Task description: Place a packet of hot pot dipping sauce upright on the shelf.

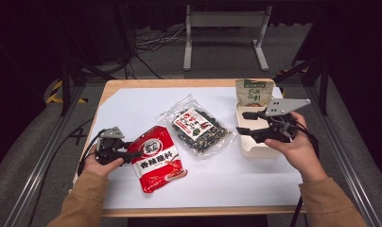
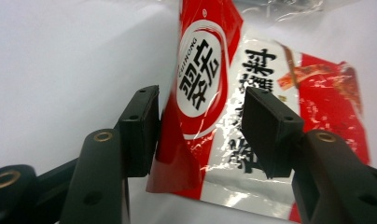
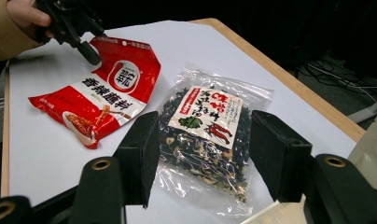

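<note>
Red and shiny, the spice packet [image 1: 156, 158] lies at the lower left of the high view, one corner lifted. Our left gripper [image 1: 127, 154] reaches in level, its jaws partly open around that corner. At the right, our right gripper [image 1: 248, 124] hovers over the beige box [image 1: 255, 146], jaws apart and holding nothing.

A wooden-edged table [image 1: 114, 85] with a white top carries a red sachet [image 1: 157, 158] near its left edge, a clear bag of dark dried goods [image 1: 198, 128] at the middle, and a cream tray [image 1: 253, 146] by the right edge, a green packet [image 1: 253, 92] at its far end
</note>
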Motion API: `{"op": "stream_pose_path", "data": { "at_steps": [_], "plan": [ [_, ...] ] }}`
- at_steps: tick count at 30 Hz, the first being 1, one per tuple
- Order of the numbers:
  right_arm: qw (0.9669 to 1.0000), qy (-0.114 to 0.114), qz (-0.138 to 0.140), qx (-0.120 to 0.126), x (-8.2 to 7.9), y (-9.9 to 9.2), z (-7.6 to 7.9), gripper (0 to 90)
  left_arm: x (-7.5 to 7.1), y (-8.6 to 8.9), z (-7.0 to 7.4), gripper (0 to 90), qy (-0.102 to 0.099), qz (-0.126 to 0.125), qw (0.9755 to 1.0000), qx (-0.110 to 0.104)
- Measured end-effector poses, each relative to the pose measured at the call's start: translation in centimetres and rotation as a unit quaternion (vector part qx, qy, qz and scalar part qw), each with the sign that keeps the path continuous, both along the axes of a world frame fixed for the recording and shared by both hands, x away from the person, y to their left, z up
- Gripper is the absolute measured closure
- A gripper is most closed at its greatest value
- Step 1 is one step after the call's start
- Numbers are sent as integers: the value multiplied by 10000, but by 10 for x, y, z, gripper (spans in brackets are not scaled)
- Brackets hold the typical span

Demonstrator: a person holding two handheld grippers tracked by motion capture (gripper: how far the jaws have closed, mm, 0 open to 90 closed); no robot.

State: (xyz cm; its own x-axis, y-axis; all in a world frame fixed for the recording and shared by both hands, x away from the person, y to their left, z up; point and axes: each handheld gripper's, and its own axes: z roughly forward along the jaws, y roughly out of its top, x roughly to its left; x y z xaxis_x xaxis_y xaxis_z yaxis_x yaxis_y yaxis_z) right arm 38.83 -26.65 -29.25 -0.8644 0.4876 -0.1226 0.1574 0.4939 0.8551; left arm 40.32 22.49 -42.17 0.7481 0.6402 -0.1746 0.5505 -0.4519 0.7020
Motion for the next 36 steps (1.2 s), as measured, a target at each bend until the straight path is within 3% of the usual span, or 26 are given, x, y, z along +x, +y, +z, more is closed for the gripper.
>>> {"op": "stream_pose_path", "data": {
  "at_steps": [6,9,10,11,20,25,36],
  "plan": [
    [9999,131,48,-6,1,4,-5,453,8,4,-9,676,95,244,9996,122],
    [9998,176,60,-65,1,6,-6,465,9,6,-9,816,75,308,9994,115],
    [9997,198,77,-80,1,7,-7,473,10,8,-8,816,52,300,9995,85],
    [9997,187,114,-103,1,9,-7,483,9,10,-7,874,91,282,9995,-66],
    [9994,210,252,-141,0,18,-7,490,5,13,6,895,50,94,9999,-126],
    [9992,216,292,-134,-3,22,-5,483,-3,15,26,896,-14,-40,9996,-279],
    [9989,301,334,-110,-7,26,-3,451,-30,6,65,896,-331,-432,9981,-275]
  ]
}}
